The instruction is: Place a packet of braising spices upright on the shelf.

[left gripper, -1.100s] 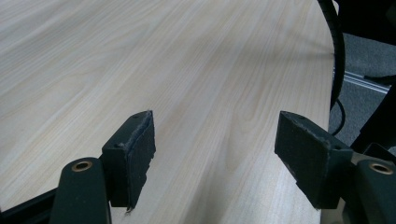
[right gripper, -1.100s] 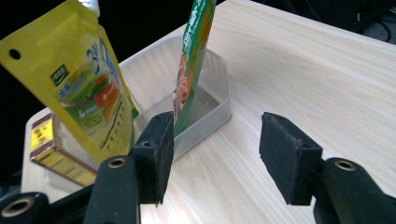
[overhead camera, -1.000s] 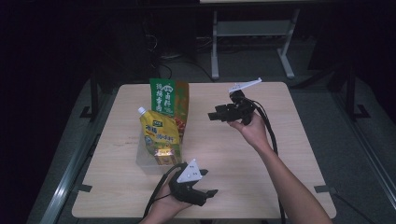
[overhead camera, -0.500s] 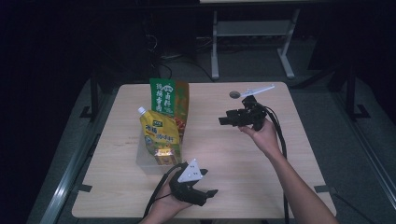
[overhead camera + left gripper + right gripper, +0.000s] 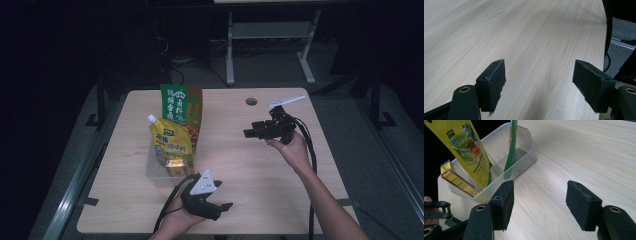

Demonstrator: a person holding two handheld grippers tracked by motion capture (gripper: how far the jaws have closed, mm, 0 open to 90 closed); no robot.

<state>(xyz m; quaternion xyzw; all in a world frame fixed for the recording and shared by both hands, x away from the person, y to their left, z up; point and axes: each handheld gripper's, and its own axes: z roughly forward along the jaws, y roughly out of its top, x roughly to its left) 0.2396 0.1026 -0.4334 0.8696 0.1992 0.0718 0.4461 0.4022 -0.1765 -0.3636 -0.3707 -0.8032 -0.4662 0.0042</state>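
A clear plastic bin [image 5: 154, 172] stands on the wooden table [image 5: 240, 175], left of centre. It holds a tall green bag [image 5: 175, 104], a yellow spout pouch [image 5: 169, 142] and a small yellow box [image 5: 176, 169]. My right gripper [image 5: 248, 133] hovers right of the bin, open and empty, jaws pointing left. The right gripper view shows the right gripper [image 5: 540, 202], and beyond it the bin [image 5: 530, 143], pouch [image 5: 466, 147], green bag [image 5: 511, 147] and box [image 5: 456, 178]. My left gripper [image 5: 226, 206] rests near the front edge, open. In its own view the left gripper [image 5: 539, 87] has bare table [image 5: 499, 30] between the jaws.
A round cable hole [image 5: 251, 101] sits at the table's back right. Black cables trail from both grippers; one cable [image 5: 608, 27] hangs by the table's edge. A metal frame [image 5: 270, 35] stands on the floor behind the table.
My right gripper has drifted a little toward the person and lower, still facing the bin. The left gripper has stayed where it was.
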